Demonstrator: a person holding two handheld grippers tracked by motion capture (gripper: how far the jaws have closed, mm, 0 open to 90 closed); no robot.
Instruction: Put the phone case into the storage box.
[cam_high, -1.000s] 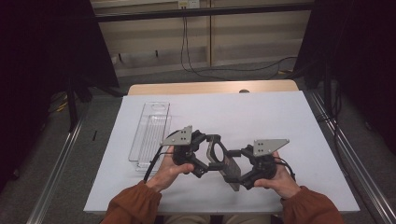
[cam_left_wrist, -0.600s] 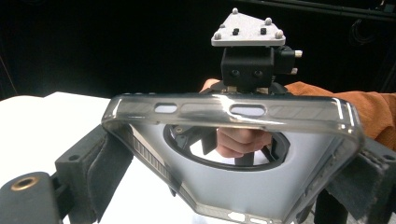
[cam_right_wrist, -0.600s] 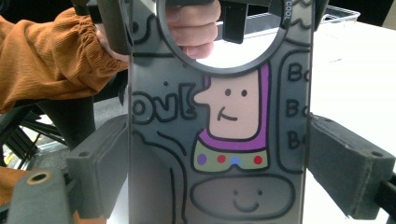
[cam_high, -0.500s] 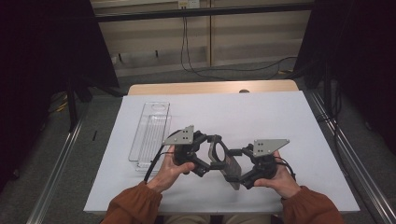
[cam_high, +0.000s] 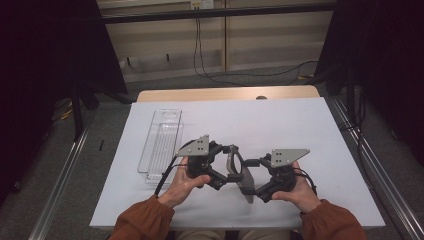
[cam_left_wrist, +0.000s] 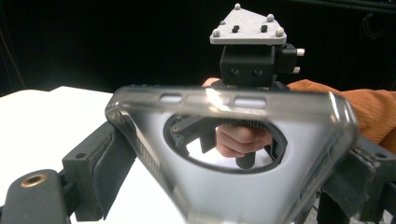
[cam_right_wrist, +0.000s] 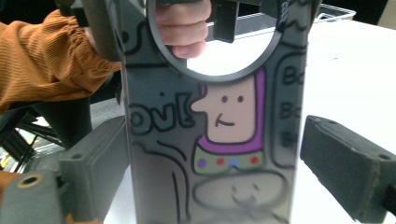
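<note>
Phone case (cam_high: 241, 171) is up off the tabletop (cam_high: 280, 125), held between both grippers near the front edge, about mid-width. Left gripper (cam_high: 226, 167) jaws look clamped on its upper end w/ the round cutout; right gripper (cam_high: 252, 186) jaws: wide, case standing between them, pads apart from it. Clear tray (cam_high: 161, 142) sits empty toward the left edge, so placing is prob. still left. Case long axis runs roughly front-to-back, cutout end pointing toward the far edge.
</note>
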